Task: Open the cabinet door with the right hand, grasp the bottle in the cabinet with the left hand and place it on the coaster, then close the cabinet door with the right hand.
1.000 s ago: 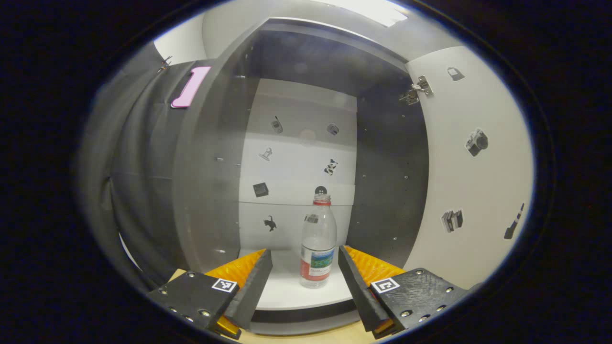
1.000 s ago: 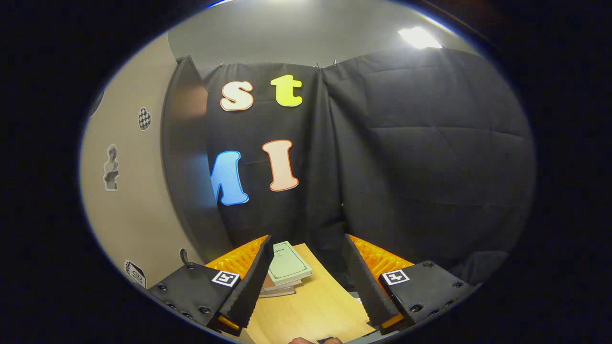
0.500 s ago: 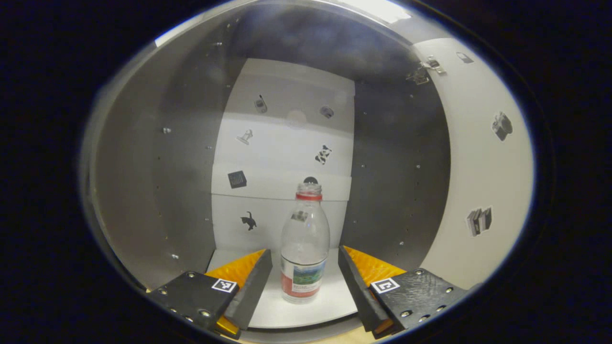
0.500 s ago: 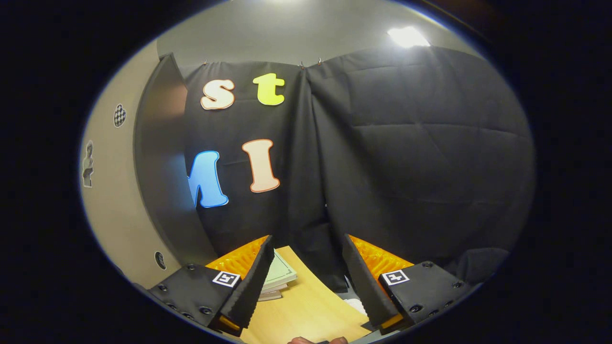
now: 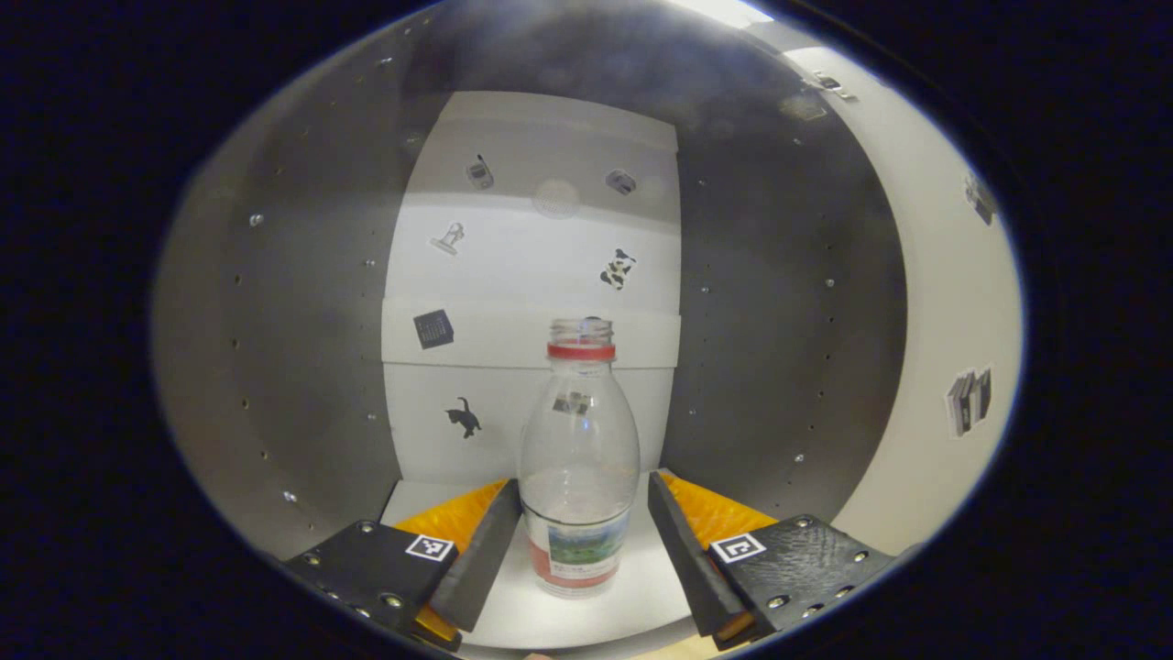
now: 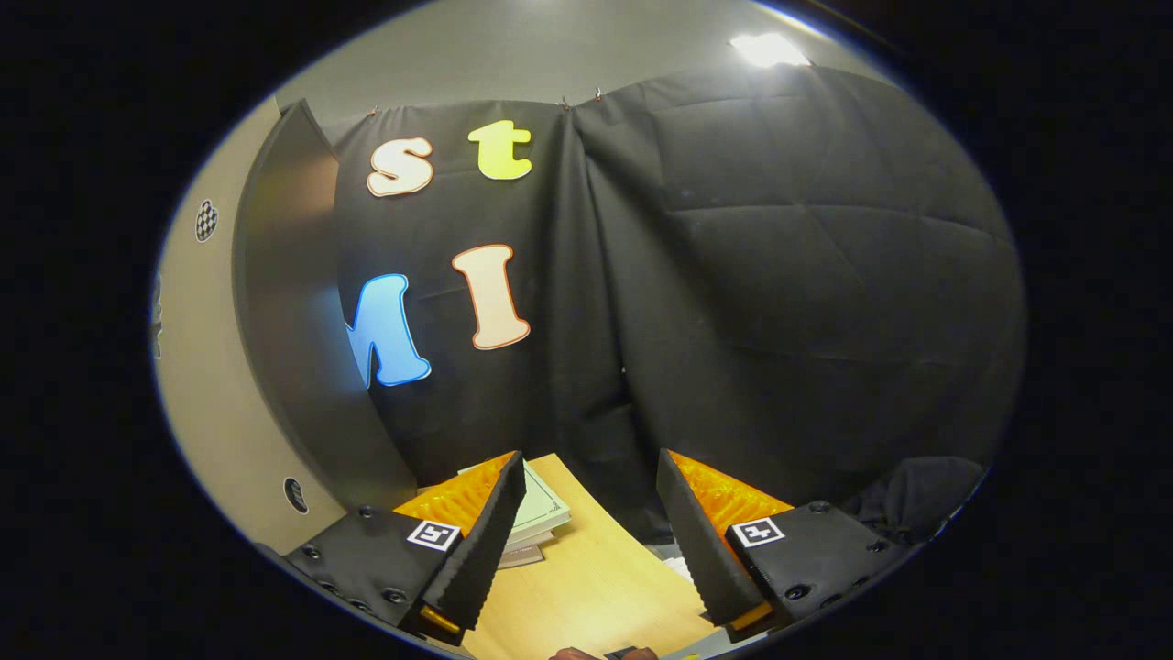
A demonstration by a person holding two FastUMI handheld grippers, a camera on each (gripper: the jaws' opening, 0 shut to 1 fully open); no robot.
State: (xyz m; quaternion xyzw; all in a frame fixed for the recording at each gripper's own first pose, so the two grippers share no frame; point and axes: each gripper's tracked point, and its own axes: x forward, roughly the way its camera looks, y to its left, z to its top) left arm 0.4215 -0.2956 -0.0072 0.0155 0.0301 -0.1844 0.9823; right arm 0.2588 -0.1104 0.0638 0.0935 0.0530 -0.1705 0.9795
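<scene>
L gripper [image 5: 584, 500] open round upright bottle [image 5: 578, 467] in cabinet [image 5: 302, 348].

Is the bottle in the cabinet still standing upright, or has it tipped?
Upright. The clear plastic bottle with a red neck ring stands on its base on the white cabinet shelf, neck straight up, between the open jaws of the left gripper.

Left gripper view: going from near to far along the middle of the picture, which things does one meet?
Left gripper, open → bottle standing on the cabinet floor → white back wall of the cabinet with its small stickers.
</scene>
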